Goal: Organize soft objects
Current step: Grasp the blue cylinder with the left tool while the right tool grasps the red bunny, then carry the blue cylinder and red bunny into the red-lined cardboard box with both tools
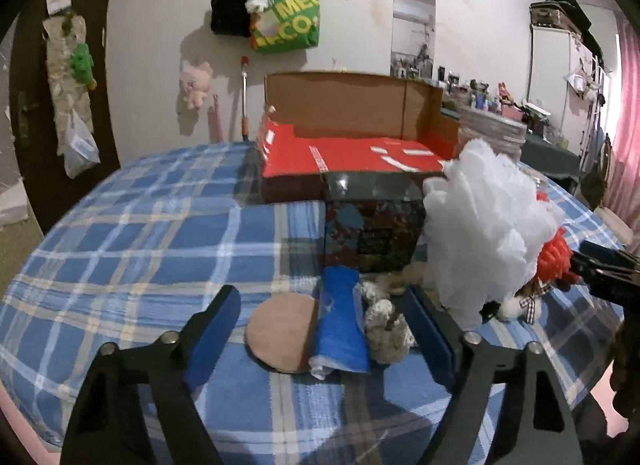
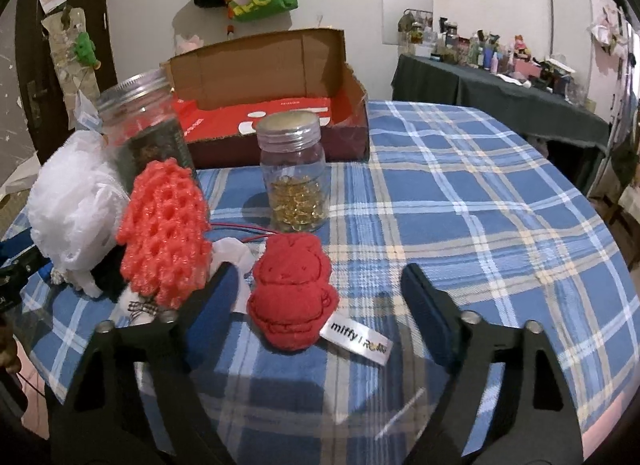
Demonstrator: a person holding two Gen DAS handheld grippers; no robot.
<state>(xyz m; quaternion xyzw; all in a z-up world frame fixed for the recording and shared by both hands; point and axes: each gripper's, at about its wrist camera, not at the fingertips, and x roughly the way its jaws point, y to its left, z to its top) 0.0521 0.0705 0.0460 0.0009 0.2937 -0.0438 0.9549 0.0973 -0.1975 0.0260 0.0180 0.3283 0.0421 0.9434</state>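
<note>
both tools spread, nothing gripped.
we hold the left tool astride the blue cloth roll and the right tool astride the red plush, ready for pickup.

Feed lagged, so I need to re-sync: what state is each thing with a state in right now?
Left gripper: jaws open, holding nothing.
Right gripper: jaws open, holding nothing.
Open-topped red cardboard box: lid flap up.
Small clear glass jar of golden capsules: upright, capped.
Tall clear jar with dark contents: upright, lidded.
Red knitted plush figure: lying flat on the cloth.
Rolled blue cloth: rolled, lying down.
</note>
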